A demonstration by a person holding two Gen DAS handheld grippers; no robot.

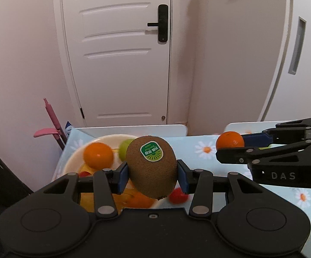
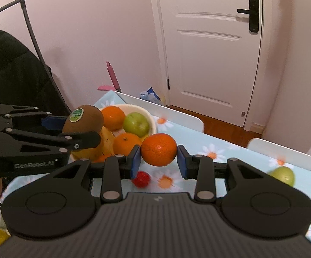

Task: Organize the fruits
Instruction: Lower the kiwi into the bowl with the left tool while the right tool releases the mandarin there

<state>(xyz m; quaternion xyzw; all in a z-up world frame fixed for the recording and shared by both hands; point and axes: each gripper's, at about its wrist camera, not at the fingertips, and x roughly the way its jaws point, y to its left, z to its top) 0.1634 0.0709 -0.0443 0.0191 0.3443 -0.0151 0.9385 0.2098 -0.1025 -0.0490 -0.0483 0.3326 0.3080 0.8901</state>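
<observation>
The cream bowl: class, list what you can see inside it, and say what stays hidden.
Inside the cream bowl: two oranges, a green apple and yellow fruit, likely bananas. The held kiwi and left gripper cover the bowl's near side.

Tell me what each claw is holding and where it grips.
The left claw holds a kiwi by its two sides, around the middle. The right claw holds an orange by its left and right sides, lifted clear of the table.

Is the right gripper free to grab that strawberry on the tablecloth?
Probably not yet: the right gripper is shut on an orange, so though the strawberry lies uncovered below, its jaws are occupied.
</observation>
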